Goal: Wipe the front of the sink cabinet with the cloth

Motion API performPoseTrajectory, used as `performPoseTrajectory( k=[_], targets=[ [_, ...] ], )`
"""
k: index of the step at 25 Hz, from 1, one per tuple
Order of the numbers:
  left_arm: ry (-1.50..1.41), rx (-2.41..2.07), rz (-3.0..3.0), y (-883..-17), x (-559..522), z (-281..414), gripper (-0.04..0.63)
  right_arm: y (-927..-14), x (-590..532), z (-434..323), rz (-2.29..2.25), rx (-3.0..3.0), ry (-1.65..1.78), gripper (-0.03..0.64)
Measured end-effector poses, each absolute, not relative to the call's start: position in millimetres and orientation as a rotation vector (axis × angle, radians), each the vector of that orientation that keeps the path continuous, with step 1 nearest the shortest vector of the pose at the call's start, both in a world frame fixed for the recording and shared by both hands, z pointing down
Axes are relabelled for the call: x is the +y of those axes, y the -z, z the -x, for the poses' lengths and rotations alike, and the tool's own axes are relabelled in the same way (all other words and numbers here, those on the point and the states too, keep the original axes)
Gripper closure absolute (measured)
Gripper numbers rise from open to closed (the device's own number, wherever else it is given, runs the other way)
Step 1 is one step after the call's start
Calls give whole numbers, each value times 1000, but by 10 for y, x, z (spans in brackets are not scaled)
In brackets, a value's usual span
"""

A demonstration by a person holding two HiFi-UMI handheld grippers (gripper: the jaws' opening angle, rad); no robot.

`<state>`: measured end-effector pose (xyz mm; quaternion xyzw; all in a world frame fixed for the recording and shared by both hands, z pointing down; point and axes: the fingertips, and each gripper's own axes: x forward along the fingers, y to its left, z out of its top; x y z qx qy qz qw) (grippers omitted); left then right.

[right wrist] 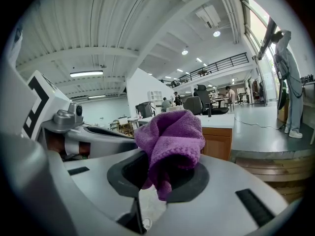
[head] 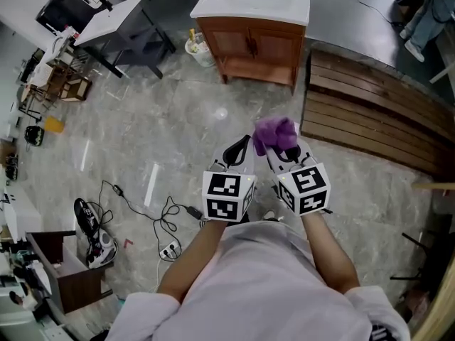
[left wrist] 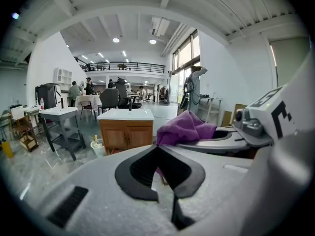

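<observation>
Facing the sink cabinet from well back across the grey floor, the person holds both grippers side by side, low in front of the body.

At far left a tangle of cables lies on the floor, partly cut off by the person's sleeve. The left gripper has its jaws pressed together tip to tip with nothing between them, as the left gripper view shows.

Just beside it, the right gripper has its jaws clamped on the purple cloth. The bunched cloth covers the jaw tips in the head view, and in the right gripper view it drapes over the pads, so the actual pinch is hard to make out. The cloth is crumpled into a lump (no clear long axis), standing up from the jaws with a fold drooping forward. It is well apart from the cabinet.

The cabinet's wooden doors face the person, and its white top runs left to right. From above the front is foreshortened, and in the right gripper view the cloth hides most of it. A slatted wooden platform lies to its right.
</observation>
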<state>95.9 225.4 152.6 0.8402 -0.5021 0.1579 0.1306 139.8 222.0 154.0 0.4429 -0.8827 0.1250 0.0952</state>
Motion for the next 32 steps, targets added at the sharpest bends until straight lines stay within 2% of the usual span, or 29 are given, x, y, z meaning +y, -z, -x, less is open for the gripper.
performPoseTrajectory(
  k=[12, 32],
  targets=[
    [-406, -1454, -2420, -1644, 1496, -518, 589, -1648, 1444, -942, -1274, -2587, -340, 545],
    [-380, -1326, -2420, -1664, -811, 1249, 589, -1625, -902, 814, -1326, -2476, -347, 545]
  ],
)
